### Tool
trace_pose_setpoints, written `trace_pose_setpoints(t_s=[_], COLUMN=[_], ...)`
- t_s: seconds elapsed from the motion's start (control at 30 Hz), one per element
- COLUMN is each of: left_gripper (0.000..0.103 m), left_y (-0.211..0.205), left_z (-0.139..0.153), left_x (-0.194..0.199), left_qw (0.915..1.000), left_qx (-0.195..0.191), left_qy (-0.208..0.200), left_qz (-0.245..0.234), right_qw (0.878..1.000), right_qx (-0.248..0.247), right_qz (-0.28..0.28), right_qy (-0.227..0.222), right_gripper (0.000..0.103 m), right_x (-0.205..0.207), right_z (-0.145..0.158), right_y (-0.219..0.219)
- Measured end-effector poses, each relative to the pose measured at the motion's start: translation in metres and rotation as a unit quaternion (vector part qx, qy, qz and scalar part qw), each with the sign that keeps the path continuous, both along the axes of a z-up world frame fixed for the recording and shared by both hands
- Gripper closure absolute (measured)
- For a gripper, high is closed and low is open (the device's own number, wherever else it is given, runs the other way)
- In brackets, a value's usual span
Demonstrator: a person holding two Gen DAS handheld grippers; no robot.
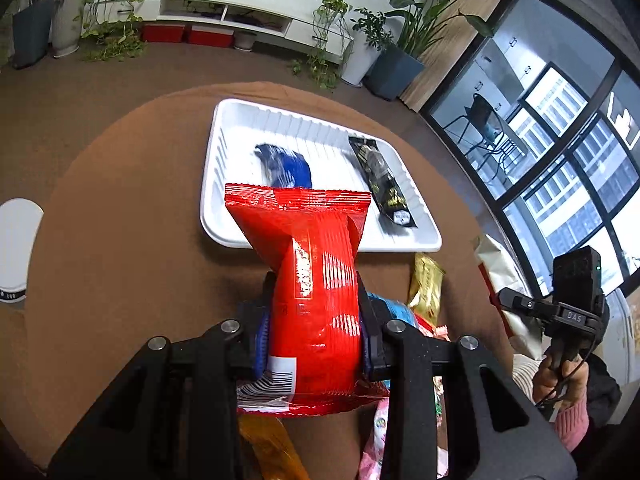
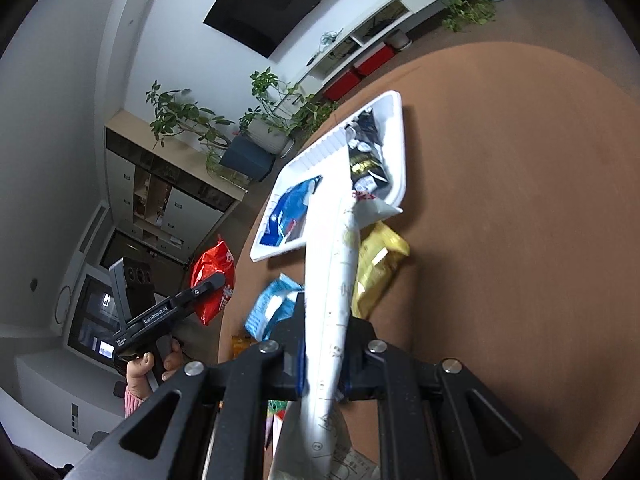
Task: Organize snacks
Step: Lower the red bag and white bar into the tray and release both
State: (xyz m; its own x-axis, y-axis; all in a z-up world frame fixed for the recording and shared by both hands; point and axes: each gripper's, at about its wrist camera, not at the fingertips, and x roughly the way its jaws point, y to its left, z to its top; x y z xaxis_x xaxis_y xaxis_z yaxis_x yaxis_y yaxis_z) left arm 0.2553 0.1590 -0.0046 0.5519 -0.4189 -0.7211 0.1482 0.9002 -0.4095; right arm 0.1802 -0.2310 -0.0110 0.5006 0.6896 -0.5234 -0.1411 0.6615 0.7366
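My left gripper is shut on a red snack bag and holds it above the brown round table, just short of the white tray. The tray holds a blue packet and a black packet. My right gripper is shut on a long white snack bag, held up over the table near the tray's corner. In the right wrist view the left gripper shows with the red bag. In the left wrist view the right gripper shows with the white bag.
Loose snacks lie on the table: a gold packet, a light blue packet, an orange one and a pink one. A yellow packet lies by the tray. Plants and a TV cabinet stand behind.
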Motion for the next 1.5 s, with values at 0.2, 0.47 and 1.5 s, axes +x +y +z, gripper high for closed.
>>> trace_pose_setpoints(t_s=[0.2,0.47,1.5], left_gripper=[0.073,0.073,0.065], left_y=[0.008,0.010,0.004], left_z=[0.009,0.011,-0.031], left_x=[0.021,0.060,0.152], left_qw=[0.9999,0.9995,0.9946], left_qx=[0.010,0.032,0.102], left_qy=[-0.004,-0.002,0.004], left_qz=[0.004,0.003,0.017], right_qw=[1.000,0.999,0.981], right_qx=[-0.016,-0.036,-0.177], right_qz=[0.013,0.028,0.049], right_qy=[-0.013,-0.025,-0.058], right_gripper=[0.089,0.089,0.082], right_x=[0.030,0.081,0.173], right_z=[0.013,0.023,0.001], right_y=[0.015,0.038,0.115])
